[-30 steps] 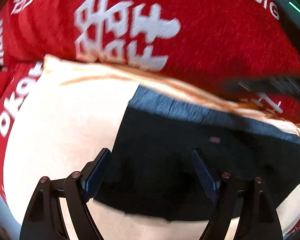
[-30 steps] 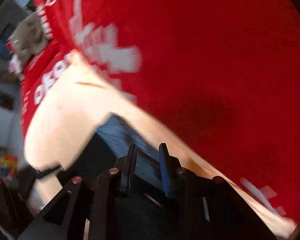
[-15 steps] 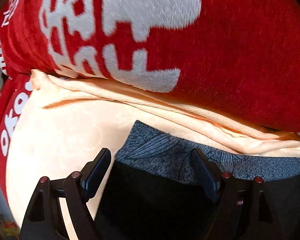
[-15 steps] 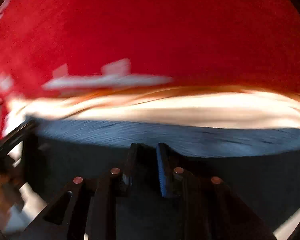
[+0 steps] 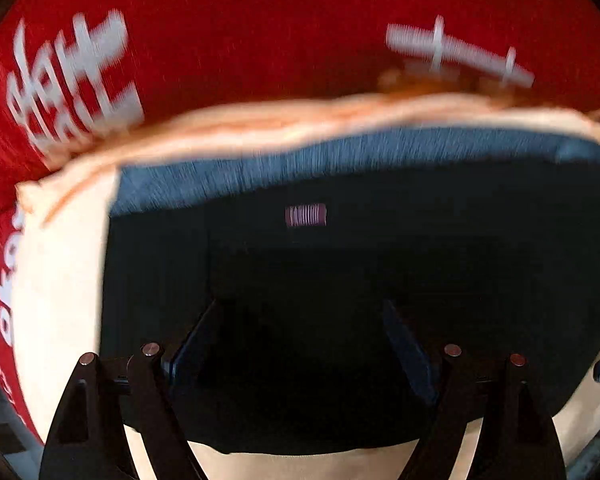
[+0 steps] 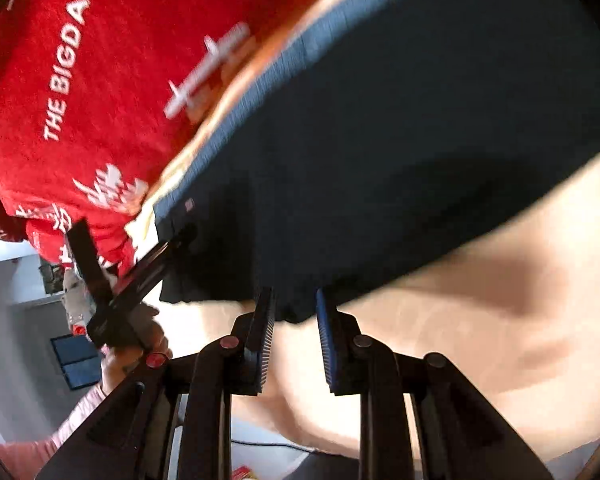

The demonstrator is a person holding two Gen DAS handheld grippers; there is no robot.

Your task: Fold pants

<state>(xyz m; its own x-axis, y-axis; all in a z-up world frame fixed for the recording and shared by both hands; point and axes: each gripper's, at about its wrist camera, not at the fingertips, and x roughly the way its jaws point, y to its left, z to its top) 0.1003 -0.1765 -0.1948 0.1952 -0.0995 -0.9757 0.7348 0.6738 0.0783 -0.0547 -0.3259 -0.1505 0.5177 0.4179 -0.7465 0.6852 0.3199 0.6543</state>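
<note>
Pants (image 5: 340, 280) now farther from camera.

A home, most likely a bedroom: the soft surface is a bed, with a cream sheet (image 6: 480, 292) spread over it and a plush red blanket (image 5: 284, 28) with white lettering bunched along its far edge. Past the bed's left edge, the right wrist view shows grey walls (image 6: 16, 320) and floor clutter.
</note>
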